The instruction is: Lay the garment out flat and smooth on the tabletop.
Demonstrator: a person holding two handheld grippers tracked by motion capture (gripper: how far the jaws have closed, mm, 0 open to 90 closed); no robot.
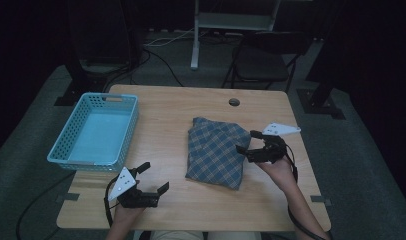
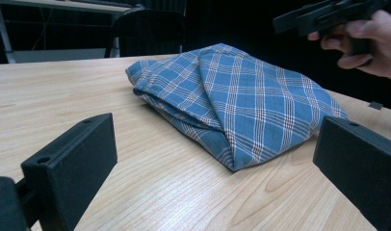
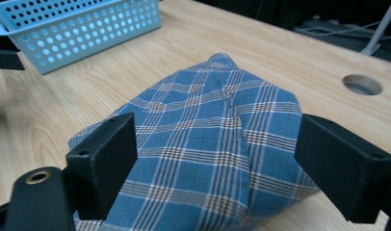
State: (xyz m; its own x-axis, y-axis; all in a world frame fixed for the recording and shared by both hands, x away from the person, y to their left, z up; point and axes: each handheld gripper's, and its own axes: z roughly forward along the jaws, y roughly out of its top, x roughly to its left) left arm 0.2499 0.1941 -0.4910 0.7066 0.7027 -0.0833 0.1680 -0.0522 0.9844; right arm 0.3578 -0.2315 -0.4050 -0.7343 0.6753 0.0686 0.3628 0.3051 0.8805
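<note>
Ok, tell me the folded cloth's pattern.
Blue plaid with white and dark lines; the cloth shows best in the left gripper view.

At your table's (image 1: 166, 107) far left, a light blue perforated basket (image 1: 93, 130) sits empty, one end overhanging the left edge. A round cable hole (image 1: 234, 102) marks the far side. Beyond it you face a dark folding chair (image 1: 263, 62), a white stand (image 1: 196, 35) and floor cables (image 1: 161, 55).

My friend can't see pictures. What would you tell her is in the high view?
A folded blue plaid cloth lies on a wooden table, the open right gripper at its edge. The open left gripper waits nearby, beside a blue basket.
</note>
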